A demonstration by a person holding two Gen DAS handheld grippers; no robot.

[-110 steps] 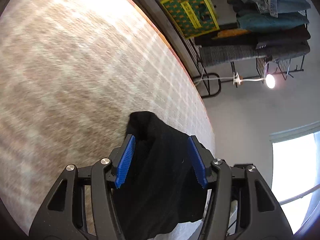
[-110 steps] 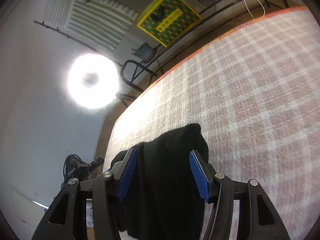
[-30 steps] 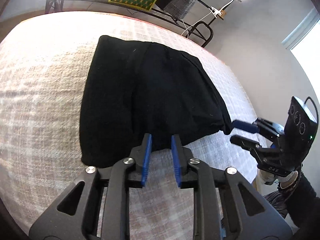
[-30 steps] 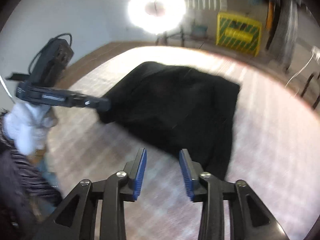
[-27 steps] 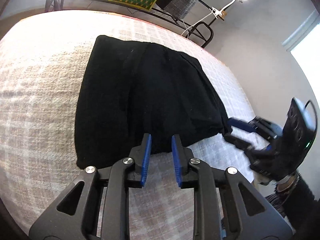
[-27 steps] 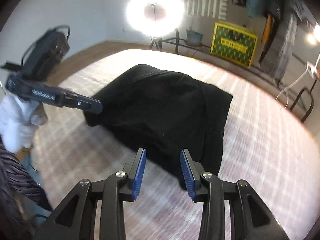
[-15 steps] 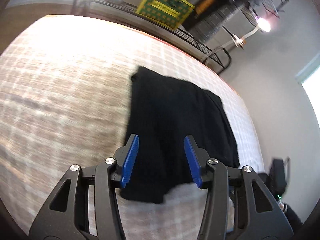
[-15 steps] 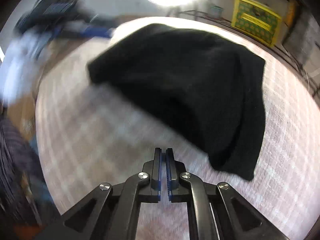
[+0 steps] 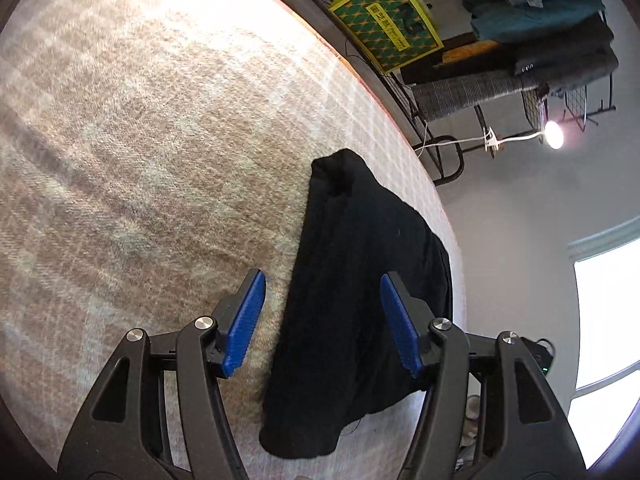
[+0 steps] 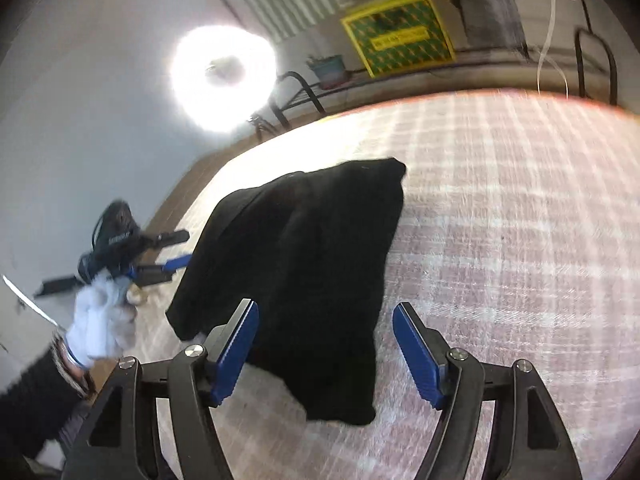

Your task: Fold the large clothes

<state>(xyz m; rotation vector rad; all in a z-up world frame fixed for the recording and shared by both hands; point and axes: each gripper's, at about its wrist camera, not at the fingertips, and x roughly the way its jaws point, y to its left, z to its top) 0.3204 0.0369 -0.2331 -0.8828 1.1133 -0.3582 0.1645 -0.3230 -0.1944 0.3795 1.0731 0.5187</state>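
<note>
A black garment [image 9: 360, 300] lies folded in a thick bundle on the plaid cloth surface [image 9: 140, 140]. In the left wrist view, my left gripper [image 9: 322, 324] hovers over its near left edge. The jaws are opening, the cloth lies below them and the blue pads [image 9: 244, 324] do not press on it. In the right wrist view, the same garment [image 10: 312, 260] sits under my right gripper [image 10: 326, 354]. Its jaws are also opening, astride the near right end without touching it. The left gripper [image 10: 176, 250] shows at the garment's far side, held by a white-gloved hand [image 10: 100, 320].
A yellow-green box [image 9: 384, 28] and a rack of hanging clothes [image 9: 540, 32] stand behind the surface's far edge. A ring light [image 10: 224, 76] glares at the back left and a small lamp [image 9: 554, 136] at the right. A bright window [image 9: 608, 320] is on the right.
Both grippers rolled and swung toward opposite ends of the garment. The left jaws widened step by step. The right jaws closed on nothing, then spread wide. The garment stays lying flat.
</note>
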